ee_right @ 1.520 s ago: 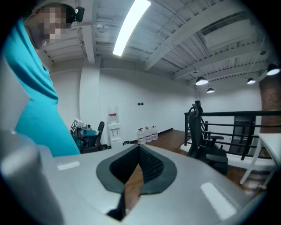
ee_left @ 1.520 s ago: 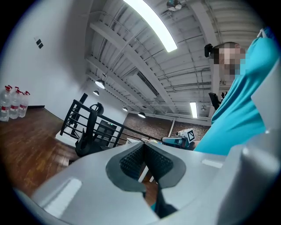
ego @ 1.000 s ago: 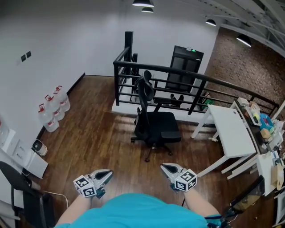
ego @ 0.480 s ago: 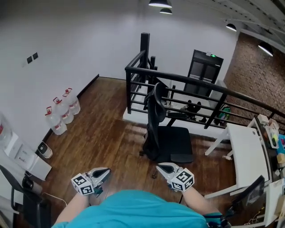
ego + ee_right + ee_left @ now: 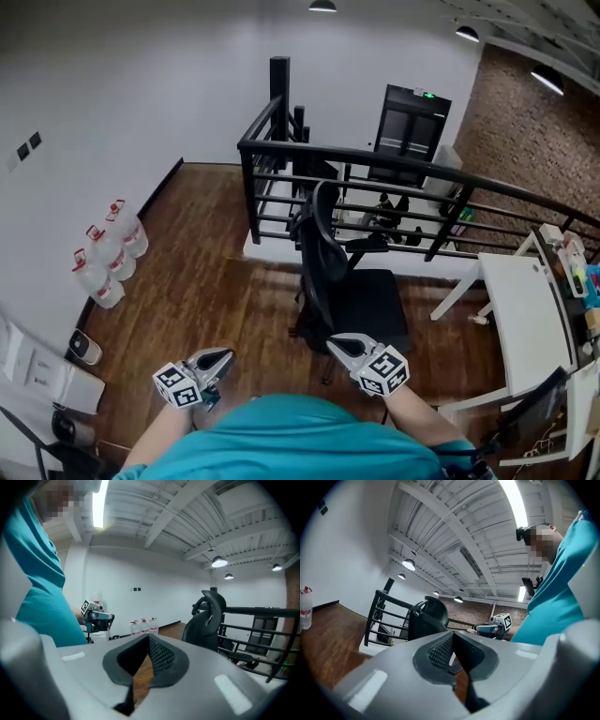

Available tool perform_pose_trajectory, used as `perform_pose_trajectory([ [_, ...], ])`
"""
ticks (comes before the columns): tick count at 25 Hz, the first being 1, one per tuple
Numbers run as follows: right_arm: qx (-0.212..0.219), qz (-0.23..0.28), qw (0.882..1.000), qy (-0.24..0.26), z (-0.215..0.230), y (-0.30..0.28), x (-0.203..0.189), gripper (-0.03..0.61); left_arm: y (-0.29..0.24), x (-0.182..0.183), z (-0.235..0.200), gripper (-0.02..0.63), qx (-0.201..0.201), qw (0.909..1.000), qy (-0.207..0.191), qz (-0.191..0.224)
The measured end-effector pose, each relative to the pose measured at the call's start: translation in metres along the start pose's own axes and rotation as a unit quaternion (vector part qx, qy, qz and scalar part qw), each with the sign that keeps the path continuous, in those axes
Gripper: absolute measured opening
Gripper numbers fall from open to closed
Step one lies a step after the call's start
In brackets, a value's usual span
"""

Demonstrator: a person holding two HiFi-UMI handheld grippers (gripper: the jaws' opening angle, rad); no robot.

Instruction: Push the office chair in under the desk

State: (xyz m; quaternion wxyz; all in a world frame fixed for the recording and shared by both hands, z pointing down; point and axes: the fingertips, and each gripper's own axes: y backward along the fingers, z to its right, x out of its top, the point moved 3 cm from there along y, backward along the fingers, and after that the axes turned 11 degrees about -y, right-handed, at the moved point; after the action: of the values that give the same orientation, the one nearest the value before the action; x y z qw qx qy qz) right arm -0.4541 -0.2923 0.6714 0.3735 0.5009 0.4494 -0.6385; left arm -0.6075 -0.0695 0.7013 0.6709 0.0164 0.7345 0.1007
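Fingers (image 5: 440,651) on your left gripper (image 5: 223,355) are clenched tight with nothing between them, and the fingers (image 5: 161,656) on your right gripper (image 5: 331,341) are pressed together too, just as empty. Both grippers sit low in the head view, close in front of your teal shirt (image 5: 300,436). Your left one is over bare wooden floor (image 5: 206,281), your right one at the near edge of the office chair (image 5: 352,295), and whether it touches I can't tell. That black chair stands out on the floor right ahead of you, backrest to the left, seat turned toward the white desk (image 5: 520,309) on the right. It's well apart from that desk, not under it. Behind the chair runs a black railing (image 5: 375,155). Off to the left, water bottles (image 5: 105,253) line the white wall (image 5: 141,84). In the right gripper view, the chair shows off to the right of the closed fingers.
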Motion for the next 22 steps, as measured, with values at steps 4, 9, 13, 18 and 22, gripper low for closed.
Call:
perform_pose_trajectory([
  [4,-0.046,-0.024,0.999,0.007,0.006,-0.079,0.016,0.035,0.006,0.01,-0.101,0.028,-0.04,0.9992,0.003,-0.001],
  [9,-0.114,-0.043,0.992,0.017,0.033,-0.13,0.015,0.134,-0.014,0.012,-0.179,0.028,-0.09,0.9949,-0.039,-0.026],
  [13,-0.154,-0.058,0.986,0.002,0.063,-0.159,0.012,0.188,-0.051,0.017,-0.235,0.028,-0.106,0.9898,-0.082,-0.049],
  [18,-0.143,-0.099,0.985,-0.018,0.096,-0.179,0.004,0.209,-0.121,0.015,-0.28,0.028,-0.119,0.9815,-0.127,-0.081],
  [22,-0.118,-0.126,0.985,-0.027,0.103,-0.192,0.025,0.21,-0.181,0.017,-0.302,0.093,-0.141,0.9582,-0.208,-0.136],
])
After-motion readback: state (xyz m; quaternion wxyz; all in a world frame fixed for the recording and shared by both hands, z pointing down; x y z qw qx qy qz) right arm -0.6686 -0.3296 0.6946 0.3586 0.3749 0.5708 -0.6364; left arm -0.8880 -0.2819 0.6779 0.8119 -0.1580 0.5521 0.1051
